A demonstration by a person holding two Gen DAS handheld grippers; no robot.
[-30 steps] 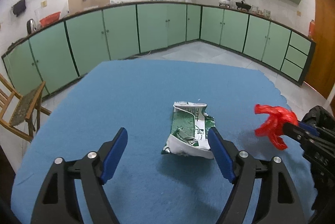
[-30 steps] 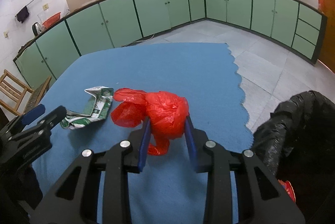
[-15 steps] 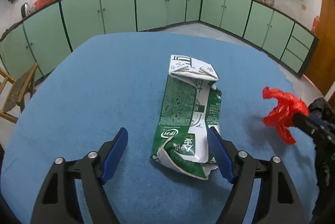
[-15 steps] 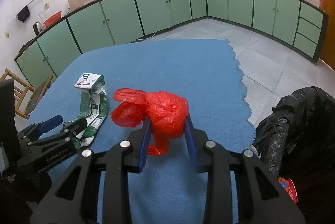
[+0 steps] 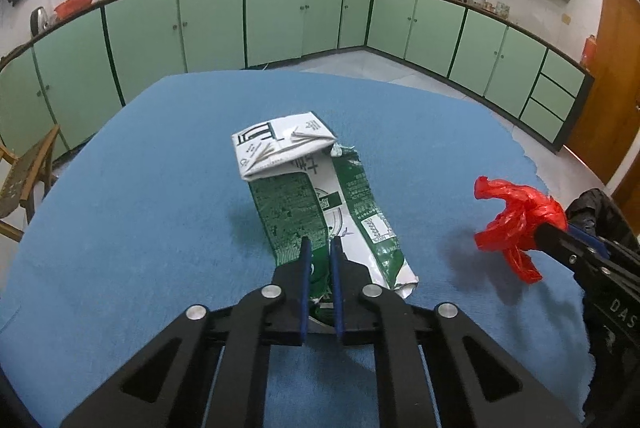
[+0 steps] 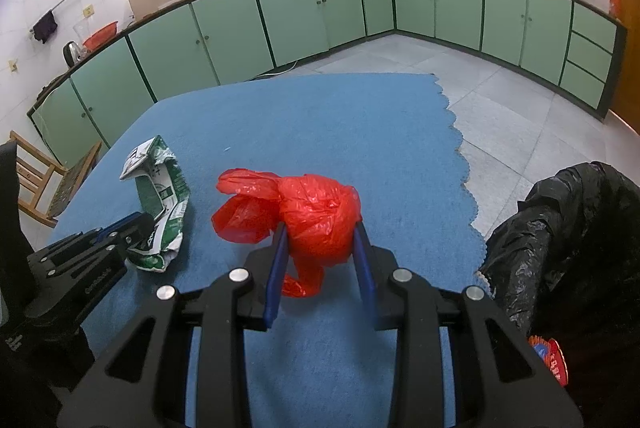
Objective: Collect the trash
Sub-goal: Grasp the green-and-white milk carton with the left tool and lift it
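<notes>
Pinching the near end of the flattened green carton [image 5: 320, 204], the left gripper [image 5: 319, 248] has its jaws pressed together on it; the carton slopes up beyond them over the blue counter [image 5: 140, 228]. The right gripper [image 6: 318, 240] clamps a red bag [image 6: 316, 216] between its 2 jaws.

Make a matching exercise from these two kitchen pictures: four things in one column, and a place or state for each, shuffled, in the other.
Things:
1. milk carton
2. red plastic bag
3. black bin bag
4. wooden chair

Places or states:
A. past the blue cloth's scalloped edge
B. clamped by the left gripper
C. by the green cabinets
D. clamped by the right gripper

Pairs: 1-B, 2-D, 3-A, 4-C
</notes>
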